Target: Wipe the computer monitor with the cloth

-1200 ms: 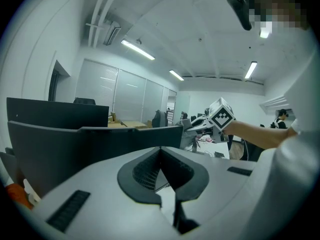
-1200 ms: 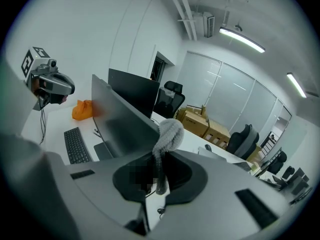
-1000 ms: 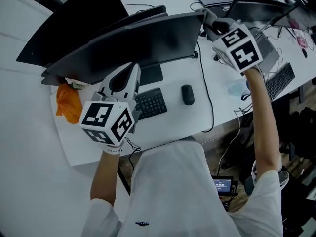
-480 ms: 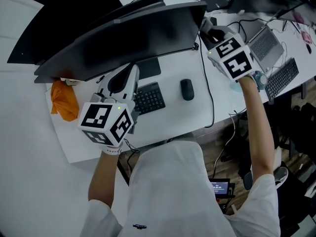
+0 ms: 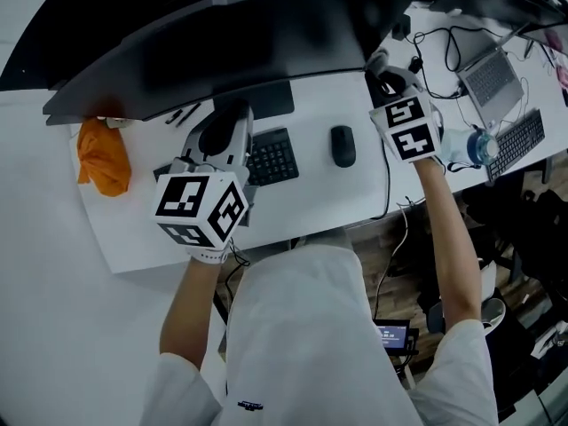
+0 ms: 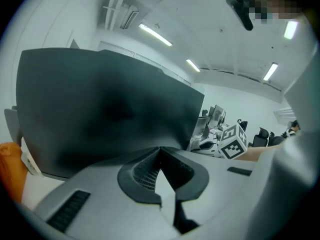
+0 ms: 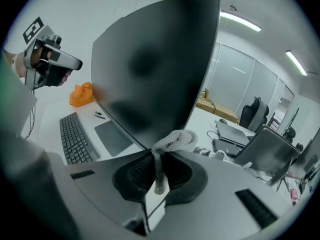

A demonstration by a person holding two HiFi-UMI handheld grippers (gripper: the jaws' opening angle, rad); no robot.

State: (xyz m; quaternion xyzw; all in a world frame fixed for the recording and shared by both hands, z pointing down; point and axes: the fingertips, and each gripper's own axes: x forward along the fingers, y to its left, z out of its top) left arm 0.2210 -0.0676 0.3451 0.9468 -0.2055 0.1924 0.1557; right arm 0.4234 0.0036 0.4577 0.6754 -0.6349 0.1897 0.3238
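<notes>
The wide dark monitor (image 5: 248, 43) spans the desk's back; it fills the left gripper view (image 6: 110, 109) and the right gripper view (image 7: 155, 69). My right gripper (image 5: 382, 63) sits at the monitor's right end, shut on a grey-white knotted cloth (image 7: 172, 141) whose bunch pokes up in front of the screen's lower right corner. My left gripper (image 5: 229, 118) hovers over the keyboard (image 5: 271, 160), pointing at the monitor's lower middle. Its jaws meet at a point with nothing between them (image 6: 160, 151).
A black mouse (image 5: 343, 145) lies right of the keyboard. An orange crumpled bundle (image 5: 102, 156) sits at the monitor's left end. A water bottle (image 5: 470, 146), a laptop (image 5: 493, 74), a second keyboard (image 5: 524, 136) and cables crowd the right side.
My right gripper has come down and toward me along the monitor's right end, still holding the cloth. The left gripper has stayed over the keyboard.
</notes>
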